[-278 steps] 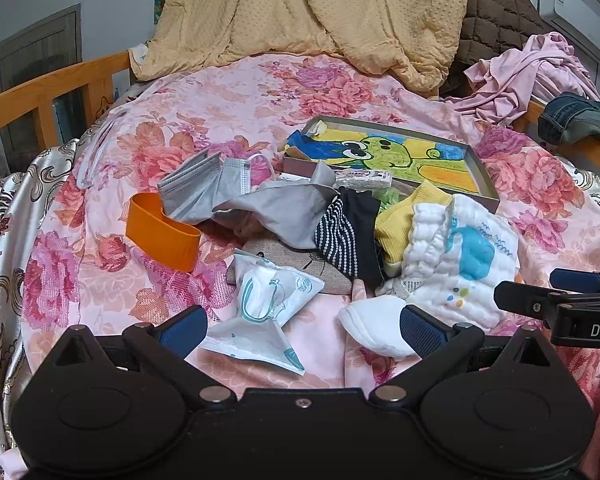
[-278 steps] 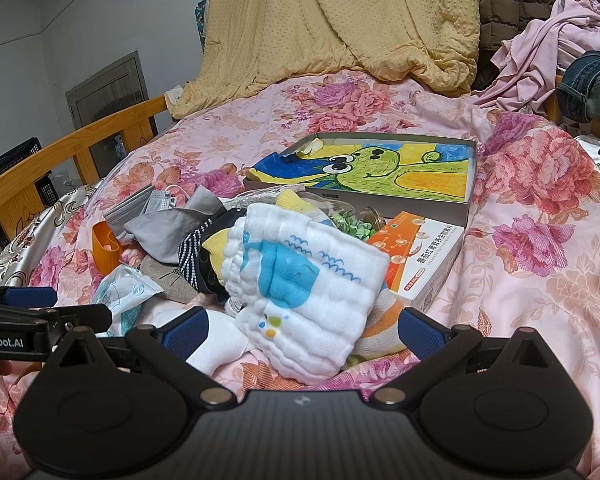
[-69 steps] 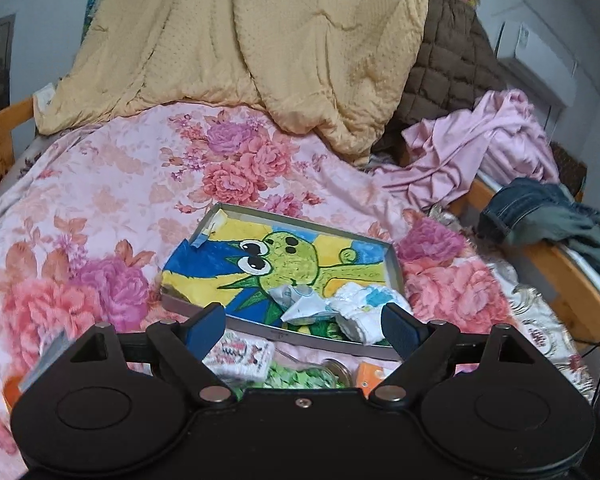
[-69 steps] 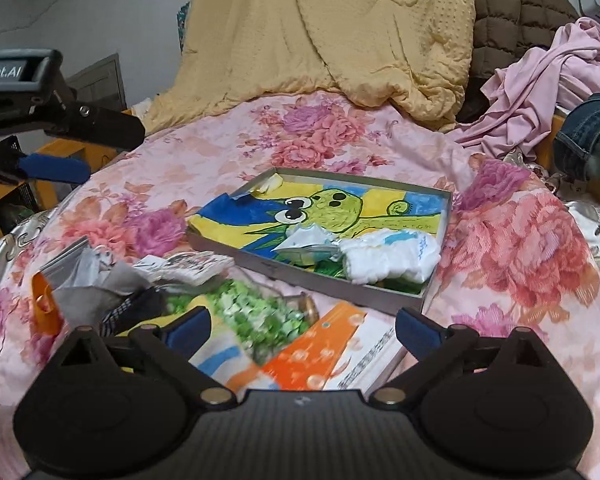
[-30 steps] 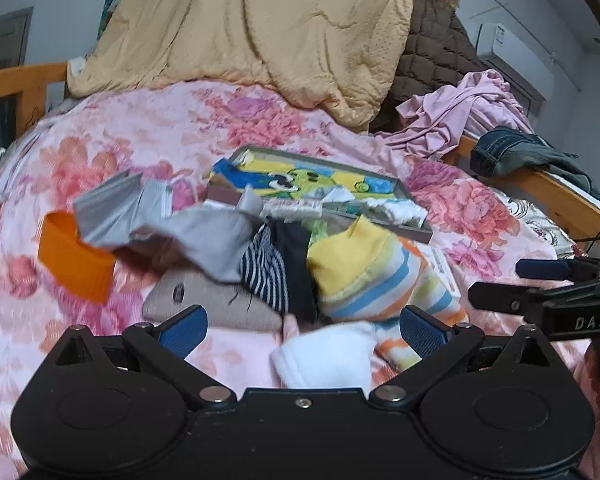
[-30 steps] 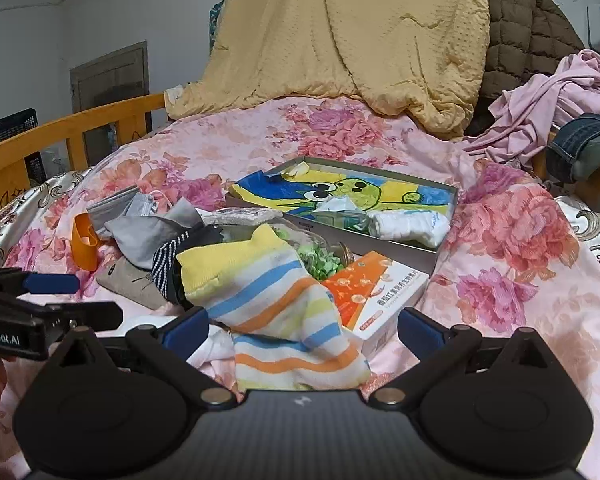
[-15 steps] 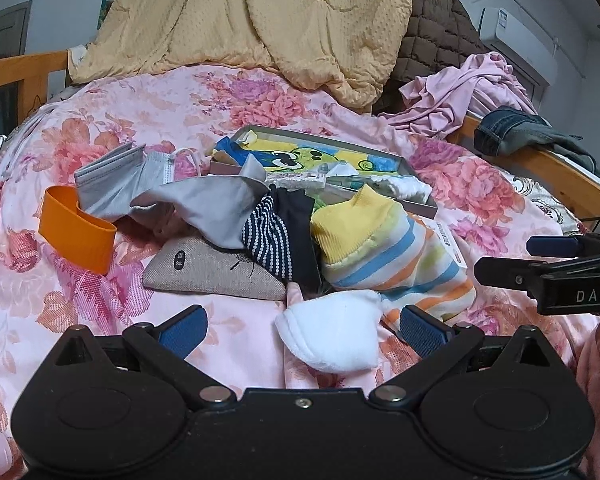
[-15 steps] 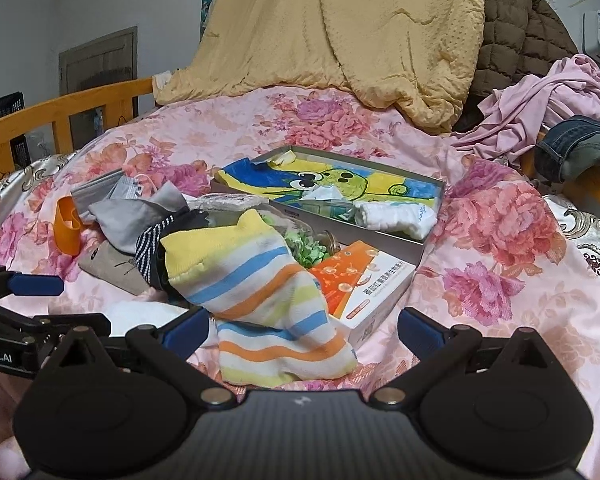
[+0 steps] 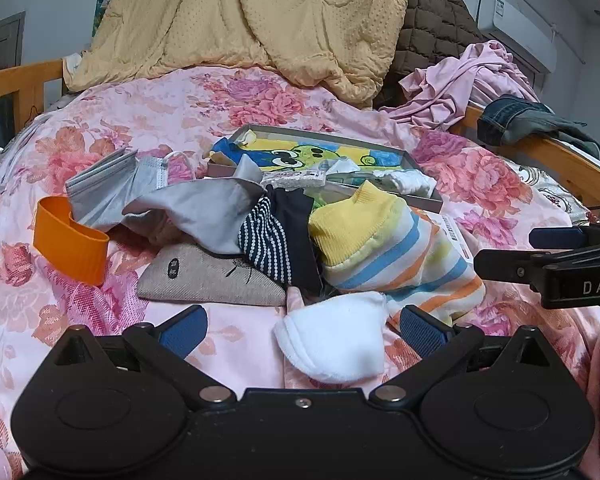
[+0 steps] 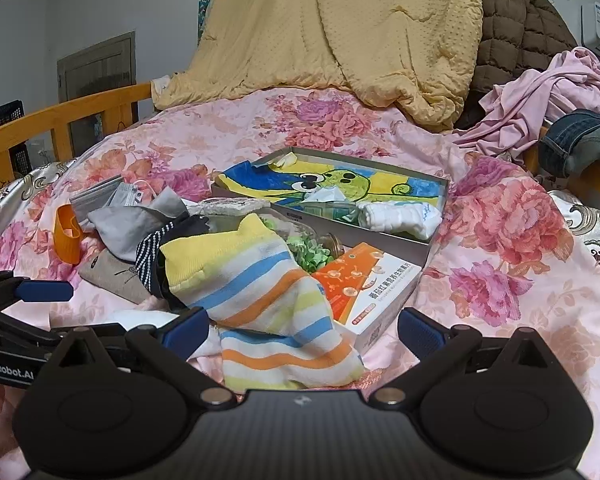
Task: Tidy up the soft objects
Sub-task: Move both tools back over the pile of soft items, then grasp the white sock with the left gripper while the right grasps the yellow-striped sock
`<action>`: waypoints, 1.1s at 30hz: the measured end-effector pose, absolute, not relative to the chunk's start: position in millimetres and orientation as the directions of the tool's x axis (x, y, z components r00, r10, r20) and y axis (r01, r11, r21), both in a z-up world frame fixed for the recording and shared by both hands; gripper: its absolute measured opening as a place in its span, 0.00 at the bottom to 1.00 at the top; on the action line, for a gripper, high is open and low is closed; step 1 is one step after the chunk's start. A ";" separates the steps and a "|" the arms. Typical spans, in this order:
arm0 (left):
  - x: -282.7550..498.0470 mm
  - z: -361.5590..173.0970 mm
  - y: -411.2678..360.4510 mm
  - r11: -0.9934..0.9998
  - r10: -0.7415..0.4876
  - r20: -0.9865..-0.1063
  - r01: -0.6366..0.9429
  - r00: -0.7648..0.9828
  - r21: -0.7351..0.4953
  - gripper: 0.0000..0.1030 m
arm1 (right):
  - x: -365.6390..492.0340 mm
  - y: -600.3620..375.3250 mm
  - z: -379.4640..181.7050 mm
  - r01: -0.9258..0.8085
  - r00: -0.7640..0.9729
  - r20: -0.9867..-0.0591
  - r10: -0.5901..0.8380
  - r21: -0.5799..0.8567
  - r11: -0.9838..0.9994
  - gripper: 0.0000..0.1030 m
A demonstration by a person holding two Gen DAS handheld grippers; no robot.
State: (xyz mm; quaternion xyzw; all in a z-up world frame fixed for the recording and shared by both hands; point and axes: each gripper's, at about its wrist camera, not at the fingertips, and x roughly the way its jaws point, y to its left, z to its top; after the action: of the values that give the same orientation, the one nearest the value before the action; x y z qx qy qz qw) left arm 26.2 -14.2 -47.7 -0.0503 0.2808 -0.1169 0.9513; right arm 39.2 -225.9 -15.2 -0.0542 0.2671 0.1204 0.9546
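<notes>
A pile of soft things lies on the floral bedspread. A yellow-cuffed striped sock [image 9: 392, 248] [image 10: 260, 292] lies in front, with a white sock [image 9: 336, 340] just before my left gripper [image 9: 302, 326], which is open and empty. Behind lie a dark dotted sock [image 9: 266, 240], a grey cloth [image 9: 196, 212] and a beige pouch [image 9: 208, 276]. My right gripper [image 10: 302, 330] is open around the striped sock's lower end, not touching it. The frog-picture tray [image 10: 436, 236] holds a white folded cloth [image 10: 400, 216] and a mask packet [image 10: 328, 204].
An orange cup sleeve [image 9: 68, 240] and grey mask packs [image 9: 100, 184] lie left. An orange-and-white box [image 10: 368, 284] and green-filled jar [image 10: 312, 250] sit before the tray. Yellow quilt [image 9: 260, 20], pink garment [image 9: 472, 76] and jeans [image 9: 524, 120] are behind. Wooden bed rails [image 10: 60, 124] border both sides.
Both grippers have drawn back from the tray to the pile and settled lower. The white folded cloth and mask packet, once in the pile, now lie in the tray.
</notes>
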 end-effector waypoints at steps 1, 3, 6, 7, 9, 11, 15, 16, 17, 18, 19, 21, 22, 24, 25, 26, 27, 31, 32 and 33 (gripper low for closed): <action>27.2 -47.4 -14.9 0.968 -0.249 -0.522 0.195 0.816 -0.157 0.99 | 39.8 -225.8 -15.2 -0.260 0.828 -0.523 0.203 -0.038 0.965 0.99; 29.3 -47.4 -16.1 0.969 -0.246 -0.521 0.195 0.817 -0.151 0.99 | 41.4 -225.8 -15.4 -0.260 0.827 -0.522 0.206 -0.032 0.965 0.99; 33.3 -49.3 -19.4 0.971 -0.240 -0.530 0.195 0.814 -0.140 0.99 | 43.3 -225.5 -15.9 -0.259 0.828 -0.521 0.208 -0.026 0.966 0.99; 34.5 -50.4 -20.0 0.970 -0.245 -0.535 0.200 0.809 -0.140 0.99 | 44.2 -225.7 -16.0 -0.260 0.827 -0.521 0.210 -0.023 0.965 0.99; 35.9 -51.7 -20.5 0.966 -0.259 -0.544 0.213 0.798 -0.148 0.99 | 45.9 -225.7 -16.5 -0.266 0.824 -0.523 0.218 -0.017 0.964 0.99; 35.9 -53.4 -20.6 0.964 -0.268 -0.550 0.222 0.791 -0.149 0.99 | 48.7 -225.5 -16.7 -0.277 0.819 -0.525 0.232 -0.008 0.961 0.99; 38.7 -56.7 -22.4 0.965 -0.261 -0.563 0.226 0.784 -0.133 0.99 | 55.9 -221.5 -19.0 -0.312 0.808 -0.528 0.261 -0.007 0.950 0.99; 39.6 -57.3 -23.0 0.965 -0.260 -0.567 0.227 0.782 -0.130 0.99 | 58.2 -219.8 -20.0 -0.320 0.808 -0.527 0.264 -0.016 0.947 0.98; 41.1 -58.1 -24.0 0.966 -0.257 -0.574 0.227 0.777 -0.125 0.99 | 60.1 -217.4 -21.1 -0.327 0.808 -0.526 0.266 -0.024 0.945 0.97; 42.3 -58.5 -25.5 0.966 -0.256 -0.581 0.227 0.772 -0.123 0.99 | 61.8 -215.0 -22.1 -0.332 0.807 -0.527 0.267 -0.032 0.943 0.96; 43.6 -59.1 -26.1 0.965 -0.259 -0.589 0.231 0.766 -0.125 0.99 | 64.0 -213.0 -23.3 -0.341 0.806 -0.527 0.269 -0.042 0.939 0.95; 44.4 -60.3 -27.4 0.963 -0.266 -0.600 0.237 0.755 -0.130 0.99 | 67.7 -208.4 -25.4 -0.351 0.809 -0.525 0.267 -0.067 0.934 0.93; 44.0 -60.6 -28.7 0.962 -0.270 -0.602 0.241 0.752 -0.130 0.99 | 69.6 -206.0 -26.5 -0.359 0.808 -0.525 0.268 -0.078 0.930 0.92; 42.2 -61.2 -30.0 0.960 -0.273 -0.601 0.253 0.751 -0.120 0.98 | 73.9 -201.3 -28.7 -0.373 0.806 -0.526 0.271 -0.096 0.923 0.91; 41.8 -61.2 -31.5 0.960 -0.271 -0.601 0.258 0.752 -0.111 0.97 | 76.0 -198.8 -30.1 -0.380 0.805 -0.527 0.273 -0.104 0.919 0.90; 41.4 -61.3 -33.2 0.960 -0.268 -0.603 0.263 0.751 -0.098 0.95 | 77.8 -197.3 -31.5 -0.385 0.803 -0.529 0.274 -0.110 0.916 0.90; 41.4 -61.4 -35.0 0.959 -0.267 -0.607 0.271 0.749 -0.088 0.93 | 80.0 -195.4 -33.0 -0.390 0.802 -0.531 0.274 -0.117 0.913 0.90; 43.2 -62.2 -37.9 0.947 -0.301 -0.616 0.305 0.728 -0.103 0.86 | 87.8 -190.8 -39.8 -0.392 0.795 -0.547 0.261 -0.136 0.910 0.89; 43.3 -62.5 -38.6 0.945 -0.306 -0.616 0.309 0.726 -0.106 0.84 | 89.8 -190.1 -41.4 -0.392 0.793 -0.552 0.259 -0.136 0.910 0.88; 43.4 -62.9 -39.3 0.945 -0.306 -0.616 0.309 0.726 -0.105 0.83 | 91.4 -189.6 -42.7 -0.391 0.791 -0.556 0.256 -0.137 0.910 0.88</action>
State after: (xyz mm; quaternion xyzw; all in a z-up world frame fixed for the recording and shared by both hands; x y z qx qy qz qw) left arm 43.4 -39.3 -62.9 0.0027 0.3311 -0.1655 0.9289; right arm 91.4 -189.6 -42.7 -0.1235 0.2737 0.1724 0.9382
